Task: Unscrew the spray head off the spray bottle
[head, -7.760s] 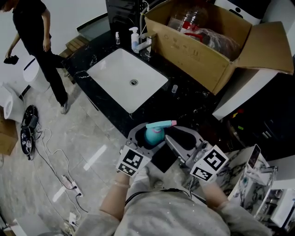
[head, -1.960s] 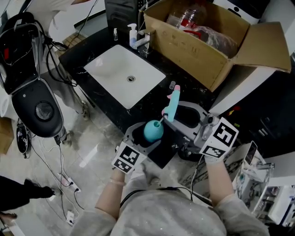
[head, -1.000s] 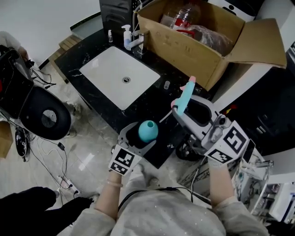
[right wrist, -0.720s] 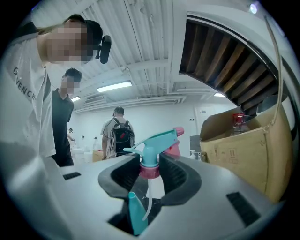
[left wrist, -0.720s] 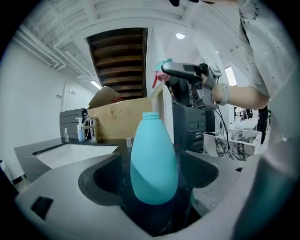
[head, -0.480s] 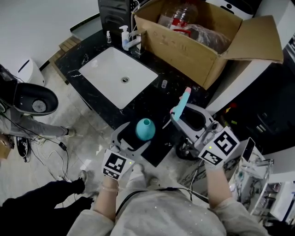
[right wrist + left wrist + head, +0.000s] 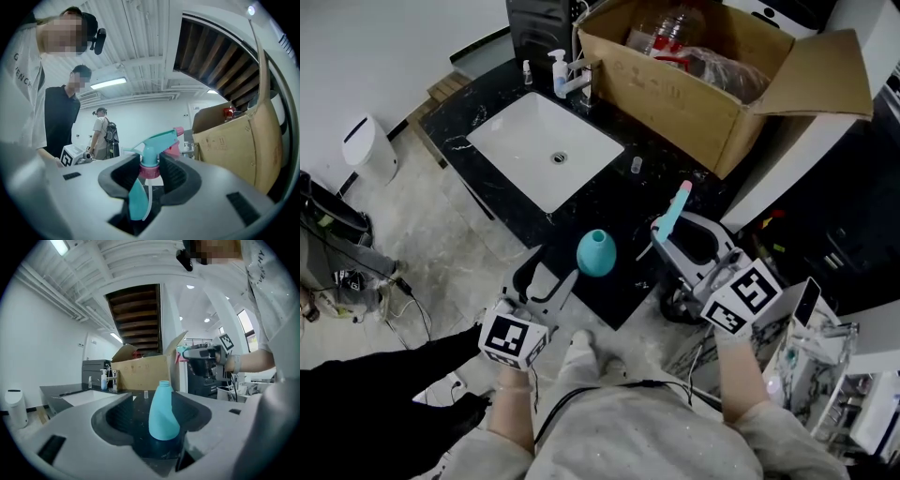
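— Though just narrowed, parted and empty: jaws of the left gripper (image 7: 548, 279), lower left of frame.

— Just beyond them, centre frame: teal spray bottle (image 7: 596, 253), upright and headless on the black counter (image 7: 609, 202).

— Centre right?

— Right gripper (image 7: 666, 230), clamped on the spray head (image 7: 677, 204) at its pink collar, apart from the bottle.

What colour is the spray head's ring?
The ring is pink, clearest in right gripper view.

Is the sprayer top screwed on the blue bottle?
No, the blue bottle stands with a bare open neck, while the spray head is clamped apart from it in the right gripper.
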{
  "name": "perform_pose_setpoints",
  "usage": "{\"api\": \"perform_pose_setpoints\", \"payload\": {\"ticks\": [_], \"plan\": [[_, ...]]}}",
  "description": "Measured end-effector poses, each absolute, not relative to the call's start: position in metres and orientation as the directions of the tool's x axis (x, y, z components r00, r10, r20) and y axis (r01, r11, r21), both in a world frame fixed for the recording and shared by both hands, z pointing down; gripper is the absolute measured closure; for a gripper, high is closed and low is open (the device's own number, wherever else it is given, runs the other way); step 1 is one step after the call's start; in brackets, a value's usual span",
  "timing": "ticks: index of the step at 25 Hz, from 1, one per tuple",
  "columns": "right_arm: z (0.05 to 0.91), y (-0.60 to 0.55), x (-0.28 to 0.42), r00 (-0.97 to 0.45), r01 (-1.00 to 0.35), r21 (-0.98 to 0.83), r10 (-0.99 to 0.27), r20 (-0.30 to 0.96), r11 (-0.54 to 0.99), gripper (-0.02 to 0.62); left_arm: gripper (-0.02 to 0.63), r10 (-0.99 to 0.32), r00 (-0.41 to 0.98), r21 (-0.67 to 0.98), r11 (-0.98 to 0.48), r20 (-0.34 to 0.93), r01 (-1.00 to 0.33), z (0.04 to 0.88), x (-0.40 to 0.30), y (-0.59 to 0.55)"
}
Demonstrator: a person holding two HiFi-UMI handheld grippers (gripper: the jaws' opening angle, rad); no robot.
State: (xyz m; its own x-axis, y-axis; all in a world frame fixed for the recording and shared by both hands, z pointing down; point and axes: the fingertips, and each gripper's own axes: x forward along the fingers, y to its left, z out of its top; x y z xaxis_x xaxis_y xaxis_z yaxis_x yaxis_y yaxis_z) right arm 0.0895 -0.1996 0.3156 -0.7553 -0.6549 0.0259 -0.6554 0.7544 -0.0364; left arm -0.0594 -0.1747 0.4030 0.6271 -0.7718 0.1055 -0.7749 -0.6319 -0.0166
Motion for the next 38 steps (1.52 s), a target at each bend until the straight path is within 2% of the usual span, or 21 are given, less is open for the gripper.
{"api": "perform_pose_setpoints", "payload": {"ticks": [2,6,8,13,38], "plan": [[0.317,-0.197,0.091,-0.754,-0.657,-0.037,-0.656,0.028,0.753,0.462,0.362,-0.787,0.61,0.001,-0.612,0.094,-0.79,0.398,-0.066,-0.172],[0.319,-0.19,0.093,-0.753,-0.657,-0.04,-0.657,0.028,0.752,0.461,0.498,-0.835,0.546,0.021,-0.546,0.069,-0.837,0.39,-0.082,-0.168],[0.319,-0.187,0.093,-0.755,-0.655,-0.04,-0.655,0.028,0.754,0.462,0.544,-0.855,0.515,0.029,-0.514,0.061,-0.857,0.387,-0.09,-0.165],[0.323,-0.178,0.095,-0.756,-0.655,-0.035,-0.654,0.032,0.755,0.462,0.596,-0.897,0.44,0.042,-0.439,0.044,-0.898,0.383,-0.103,-0.159],[0.325,-0.147,0.105,-0.762,-0.647,-0.001,-0.647,0.022,0.762,0.462,0.6,-0.938,0.347,0.112,-0.346,-0.017,-0.931,0.36,-0.116,-0.133]]}}
